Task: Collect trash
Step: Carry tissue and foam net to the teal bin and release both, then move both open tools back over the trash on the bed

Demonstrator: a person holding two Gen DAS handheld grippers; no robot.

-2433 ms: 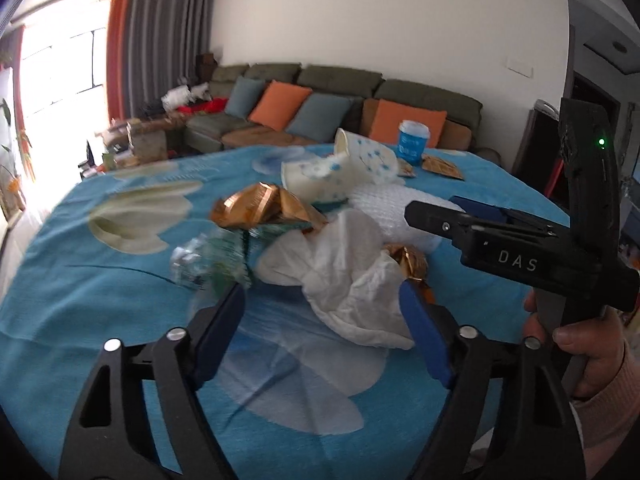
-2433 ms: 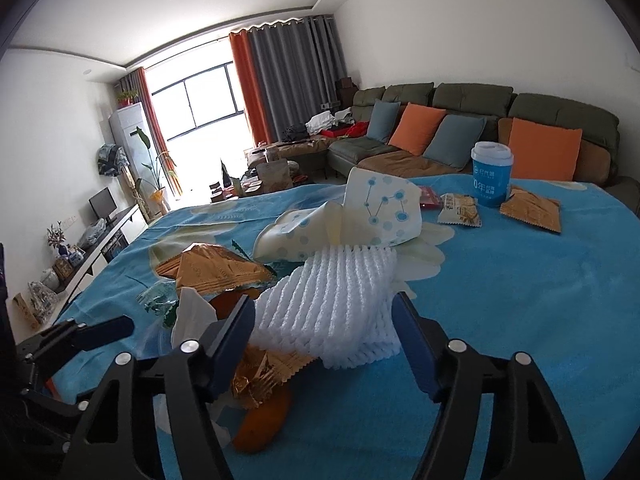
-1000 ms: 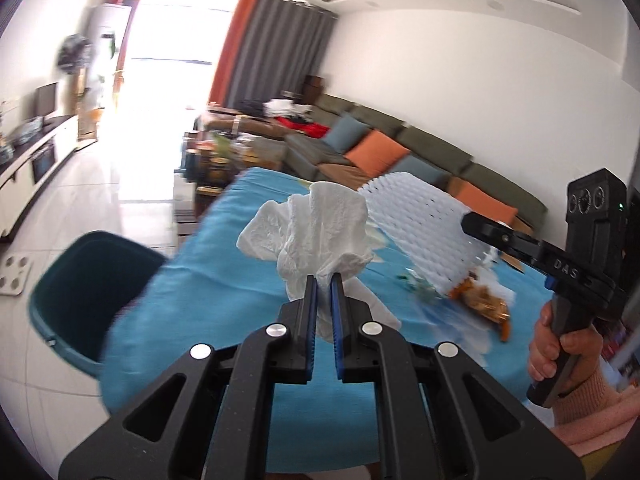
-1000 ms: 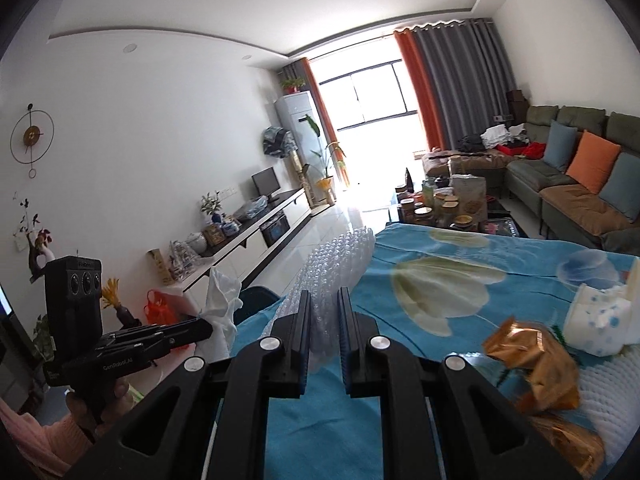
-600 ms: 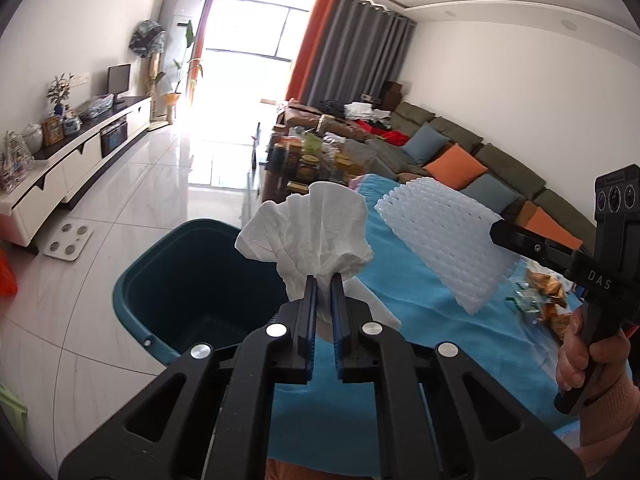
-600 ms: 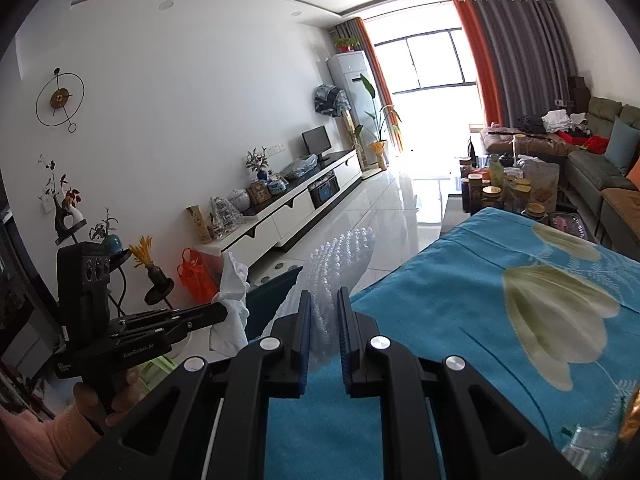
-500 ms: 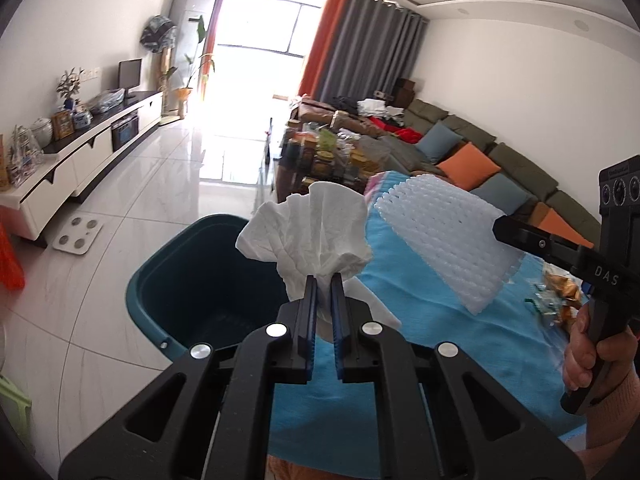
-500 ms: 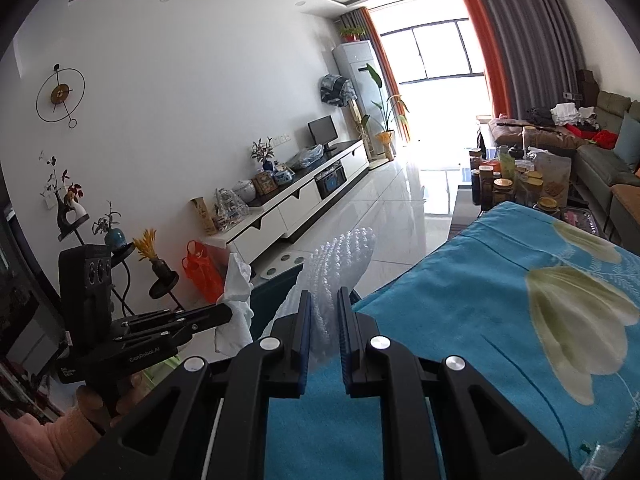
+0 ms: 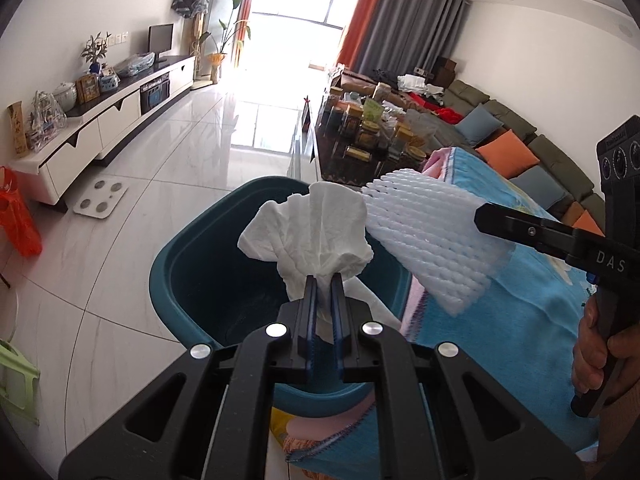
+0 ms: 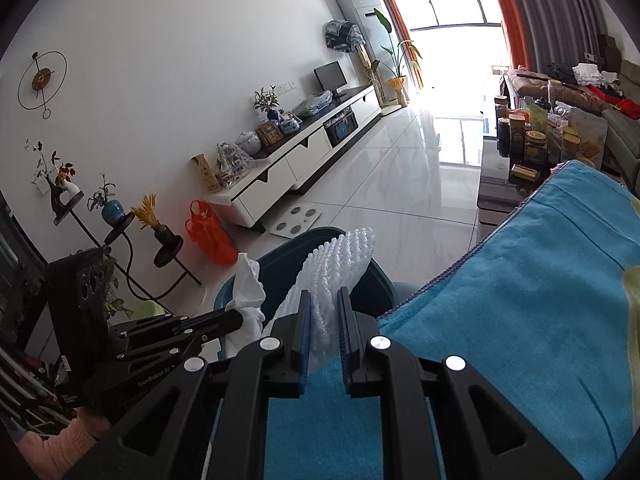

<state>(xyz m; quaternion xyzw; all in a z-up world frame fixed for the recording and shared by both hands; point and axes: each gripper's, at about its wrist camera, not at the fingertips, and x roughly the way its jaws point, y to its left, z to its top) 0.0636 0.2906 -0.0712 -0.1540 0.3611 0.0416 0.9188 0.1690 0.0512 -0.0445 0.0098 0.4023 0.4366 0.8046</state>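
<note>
Tissue [image 9: 308, 232] is hanging over the teal bin [image 9: 176, 264], pinched by the left gripper [image 9: 323, 280]; foam netting [image 9: 432, 240], clamped in the right gripper [image 10: 324, 300], is hovering near the rim, risking spilling onto the desk [image 9: 532, 300].

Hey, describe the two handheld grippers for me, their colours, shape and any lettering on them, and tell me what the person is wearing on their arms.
Both are matte black plastic with open triangular cut-outs, silver round bolts and blue-lined jaws. The right gripper carries a boxy black camera block above its pistol handle and white "DAS" lettering on its side. The left gripper reads "GenRobot.AI" in white. A pink sleeve covers the left wrist.
</note>
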